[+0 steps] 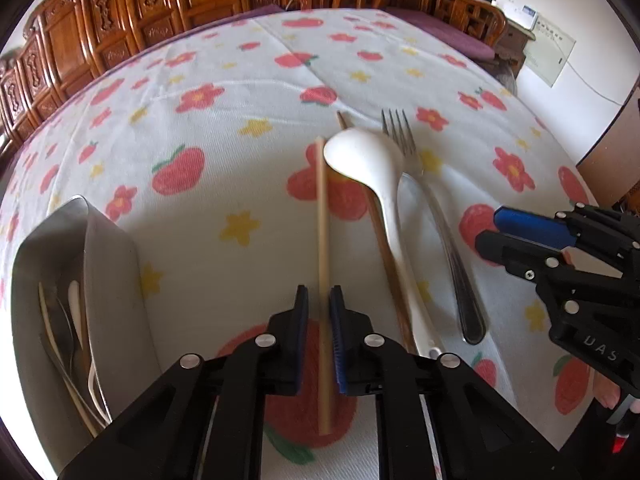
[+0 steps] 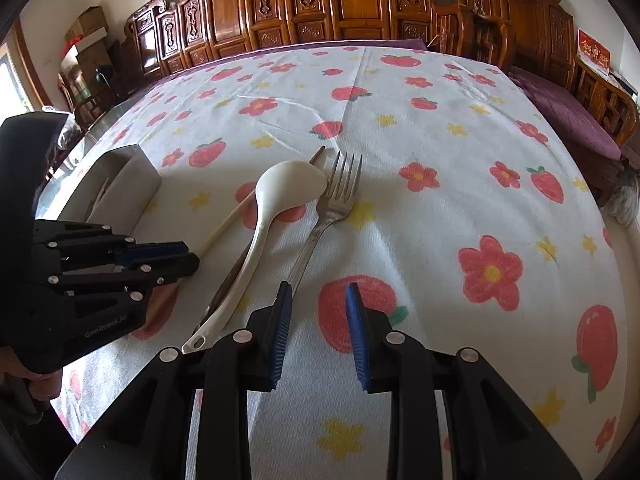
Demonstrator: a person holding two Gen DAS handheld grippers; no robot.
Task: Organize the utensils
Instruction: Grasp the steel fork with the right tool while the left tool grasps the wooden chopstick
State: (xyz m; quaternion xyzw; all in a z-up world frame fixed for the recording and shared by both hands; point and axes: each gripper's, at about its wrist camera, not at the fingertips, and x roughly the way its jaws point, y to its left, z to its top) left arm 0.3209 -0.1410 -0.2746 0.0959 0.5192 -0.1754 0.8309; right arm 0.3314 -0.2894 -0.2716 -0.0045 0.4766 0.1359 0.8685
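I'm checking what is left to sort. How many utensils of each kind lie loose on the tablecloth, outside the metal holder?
Chopsticks: 2, a light chopstick and a dark chopstick
White spoon: 1
Metal fork: 1
Total: 4

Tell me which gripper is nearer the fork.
Right. The right gripper is open beside the fork, one finger right at its handle. The left gripper sits farther off, closed around a pale chopstick, with the white spoon between it and the fork.
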